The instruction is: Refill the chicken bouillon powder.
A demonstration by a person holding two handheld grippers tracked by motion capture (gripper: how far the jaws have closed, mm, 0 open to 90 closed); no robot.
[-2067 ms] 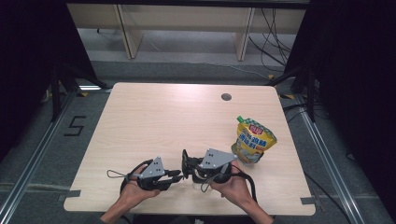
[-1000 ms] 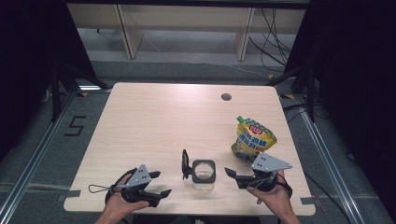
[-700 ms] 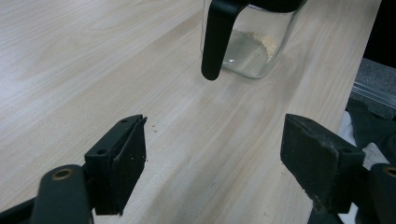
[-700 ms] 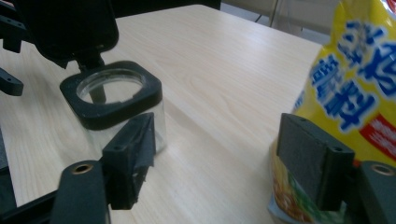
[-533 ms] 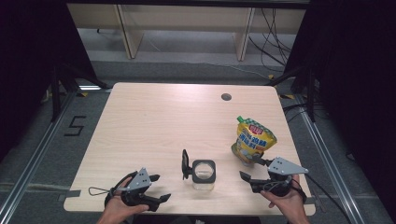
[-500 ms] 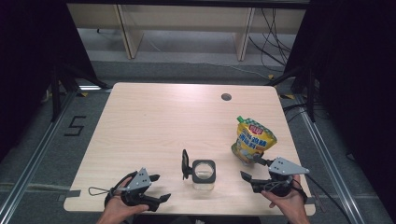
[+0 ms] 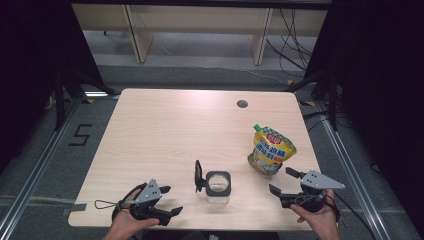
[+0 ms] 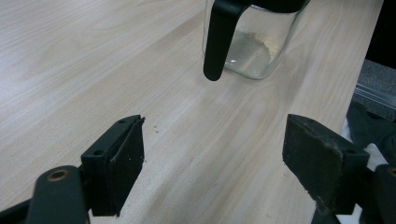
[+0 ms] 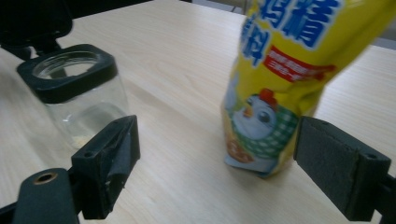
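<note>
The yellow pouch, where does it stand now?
The pouch stands upright on the table's right side in the high view, right of the jar.

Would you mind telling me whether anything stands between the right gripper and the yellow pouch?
Nothing visible does. The right gripper, jaws open and just widened with nothing between them, faces the standing yellow pouch across bare table. The glass jar stands off to the side.
</note>
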